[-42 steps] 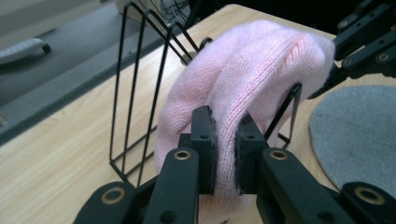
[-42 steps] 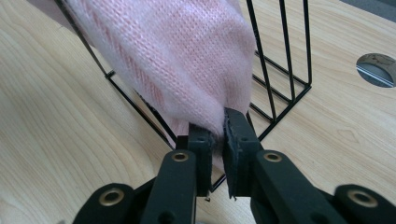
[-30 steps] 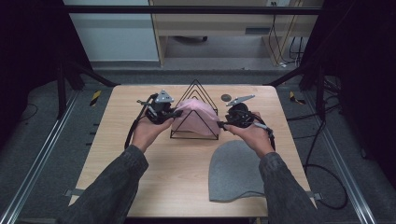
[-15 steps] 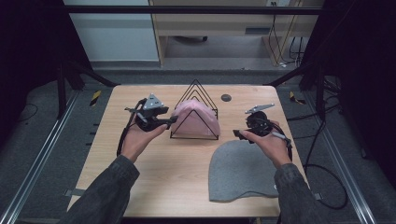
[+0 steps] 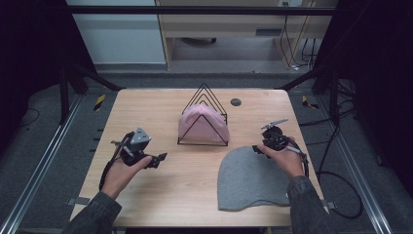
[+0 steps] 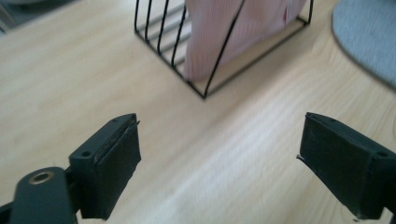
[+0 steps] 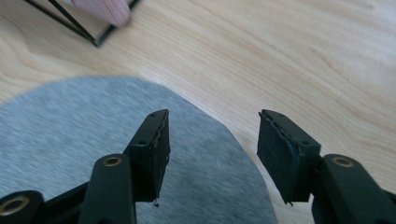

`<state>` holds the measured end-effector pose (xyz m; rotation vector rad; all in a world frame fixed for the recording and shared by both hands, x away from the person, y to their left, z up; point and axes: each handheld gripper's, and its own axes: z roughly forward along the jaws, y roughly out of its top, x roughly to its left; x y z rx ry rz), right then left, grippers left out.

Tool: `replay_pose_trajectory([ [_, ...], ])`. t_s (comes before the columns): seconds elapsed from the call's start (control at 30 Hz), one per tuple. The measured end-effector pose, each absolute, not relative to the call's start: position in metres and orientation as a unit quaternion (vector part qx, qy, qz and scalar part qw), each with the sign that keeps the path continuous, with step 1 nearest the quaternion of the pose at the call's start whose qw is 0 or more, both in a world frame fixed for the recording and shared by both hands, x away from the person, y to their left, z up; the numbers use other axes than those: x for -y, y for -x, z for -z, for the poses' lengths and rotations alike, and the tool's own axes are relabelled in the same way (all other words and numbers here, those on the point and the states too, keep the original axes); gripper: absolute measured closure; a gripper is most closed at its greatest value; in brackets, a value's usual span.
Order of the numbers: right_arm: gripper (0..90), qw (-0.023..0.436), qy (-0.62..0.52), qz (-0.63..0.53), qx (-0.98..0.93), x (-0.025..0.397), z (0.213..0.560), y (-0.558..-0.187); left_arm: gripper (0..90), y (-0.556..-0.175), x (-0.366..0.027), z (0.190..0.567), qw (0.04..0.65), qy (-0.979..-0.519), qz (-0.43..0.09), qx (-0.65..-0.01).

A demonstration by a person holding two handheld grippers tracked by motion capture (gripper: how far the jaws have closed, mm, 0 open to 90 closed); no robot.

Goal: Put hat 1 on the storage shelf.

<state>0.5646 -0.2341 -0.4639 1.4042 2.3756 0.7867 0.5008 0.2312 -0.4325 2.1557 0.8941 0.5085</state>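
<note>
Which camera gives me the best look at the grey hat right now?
The high view: the whole grey hat lies flat on the table, beside the right gripper. The right gripper view shows only its rounded top under open jaws; the left gripper view catches just an edge.

pink ribbed-knit hat (image 5: pixel 202 124) in black wire rack (image 5: pixel 210 95), centre-far | plain grey hat (image 5: pixel 248 178), near right | light wood-grain table (image 5: pixel 190 185) | left gripper (image 5: pixel 157 160) black, grey plate on top | right gripper (image 5: pixel 256 148) black, brass-coloured eyelets in its own view | small dark round disc (image 5: pixel 235 102), far right of rack
</note>
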Motion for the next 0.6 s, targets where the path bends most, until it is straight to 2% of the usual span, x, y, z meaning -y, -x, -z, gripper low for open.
replay_pose_trajectory([
  [0.1, 43.4, 0.135, -0.487, -0.266, -0.821, 0.237, 0.467, -0.564, 11.1, -0.491, -0.241, 0.445, 0.341, -0.849, -0.193, -0.355],
  [0.4, 43.9, 0.128, -0.494, -0.262, -0.819, 0.245, 0.483, -0.557, 11.1, -0.476, -0.257, 0.455, 0.338, -0.841, -0.192, -0.377],
  [0.53, 50.5, 0.127, -0.485, -0.256, -0.827, 0.243, 0.482, -0.554, 11.3, -0.477, -0.258, 0.457, 0.331, -0.843, -0.193, -0.377],
  [0.6, 57.9, 0.127, -0.479, -0.249, -0.832, 0.241, 0.481, -0.553, 11.5, -0.478, -0.259, 0.458, 0.329, -0.843, -0.194, -0.378],
])
